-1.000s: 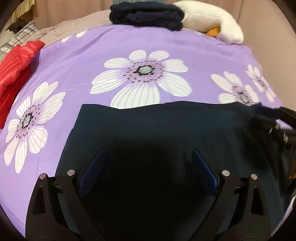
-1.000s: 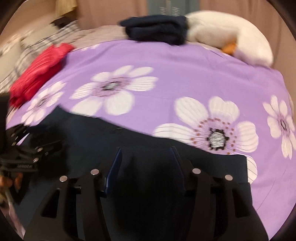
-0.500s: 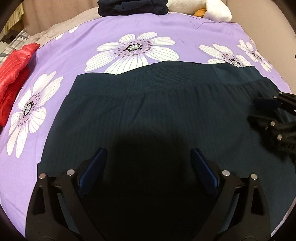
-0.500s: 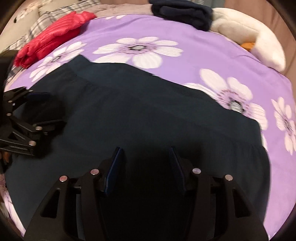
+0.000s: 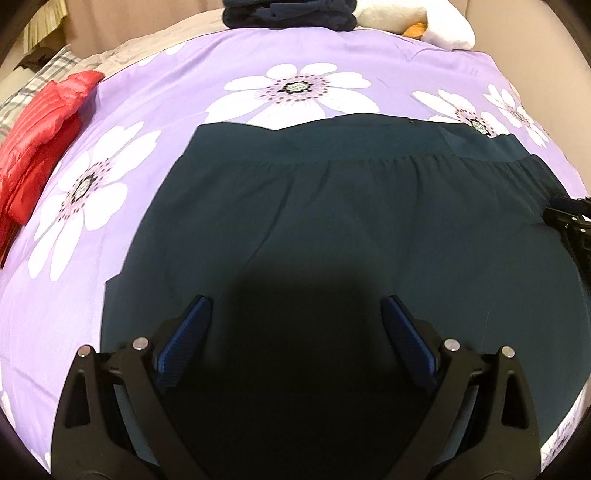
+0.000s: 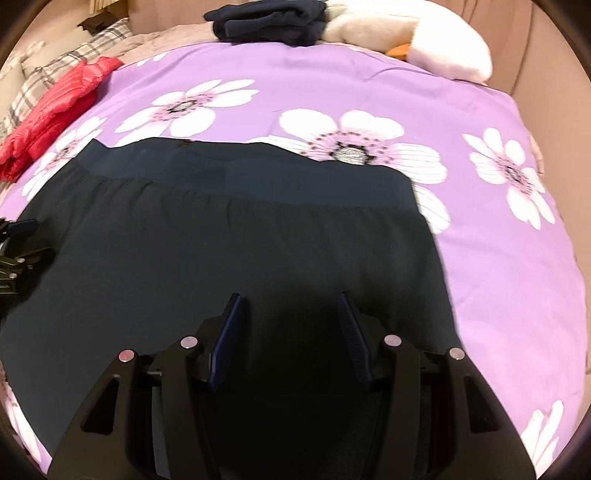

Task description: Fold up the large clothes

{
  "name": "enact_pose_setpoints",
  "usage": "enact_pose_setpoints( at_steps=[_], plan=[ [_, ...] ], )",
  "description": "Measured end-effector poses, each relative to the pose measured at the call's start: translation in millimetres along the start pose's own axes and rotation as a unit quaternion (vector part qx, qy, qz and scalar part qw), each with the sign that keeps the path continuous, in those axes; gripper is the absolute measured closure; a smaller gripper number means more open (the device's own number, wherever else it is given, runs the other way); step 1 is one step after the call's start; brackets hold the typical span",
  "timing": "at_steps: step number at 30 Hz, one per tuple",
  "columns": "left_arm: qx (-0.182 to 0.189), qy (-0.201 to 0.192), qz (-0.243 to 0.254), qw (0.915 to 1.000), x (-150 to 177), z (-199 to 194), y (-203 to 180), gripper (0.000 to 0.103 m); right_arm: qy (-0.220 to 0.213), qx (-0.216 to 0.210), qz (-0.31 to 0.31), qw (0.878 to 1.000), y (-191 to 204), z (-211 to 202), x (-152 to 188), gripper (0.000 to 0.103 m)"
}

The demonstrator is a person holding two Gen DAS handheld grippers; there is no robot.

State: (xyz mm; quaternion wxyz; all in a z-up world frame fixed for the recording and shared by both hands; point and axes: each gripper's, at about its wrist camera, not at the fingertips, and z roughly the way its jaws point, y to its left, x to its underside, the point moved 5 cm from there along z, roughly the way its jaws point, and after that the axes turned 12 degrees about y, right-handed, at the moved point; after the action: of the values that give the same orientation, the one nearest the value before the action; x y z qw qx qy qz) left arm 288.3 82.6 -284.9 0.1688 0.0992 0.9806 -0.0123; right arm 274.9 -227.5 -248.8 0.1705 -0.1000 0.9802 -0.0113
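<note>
Purple bedspread (image 5: 122, 295) around dark garment (image 5: 369, 221)

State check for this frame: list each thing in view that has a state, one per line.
dark teal garment: spread flat on the bedspread, waistband at the far edge
left gripper: open, empty, over the garment
right gripper: open, empty, over the garment
red jacket: folded
navy clothes: folded, stacked

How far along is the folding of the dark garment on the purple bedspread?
Done: the dark garment lies spread flat on the bedspread, waistband away from the cameras. In hand: nothing; left gripper and right gripper hover with jaws open. Left: every fold.
</note>
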Motion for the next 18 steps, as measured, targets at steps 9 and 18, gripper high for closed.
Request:
enact_pose_setpoints(
  at_steps=[9, 18],
  plan=[
    [-0.001, -0.002, -0.036, 0.9993, 26.0, -14.3, 26.2, 0.007, -0.003, 0.018, 0.050, 0.999, -30.7, -12.3, 25.0, 0.046],
    [0.041, -0.022, -0.050, 0.9977, 42.2, -42.0, -1.6, 0.007, -0.064, -0.015, 0.080, 0.995, -18.8, -56.4, 47.1, 0.042]
  ],
)
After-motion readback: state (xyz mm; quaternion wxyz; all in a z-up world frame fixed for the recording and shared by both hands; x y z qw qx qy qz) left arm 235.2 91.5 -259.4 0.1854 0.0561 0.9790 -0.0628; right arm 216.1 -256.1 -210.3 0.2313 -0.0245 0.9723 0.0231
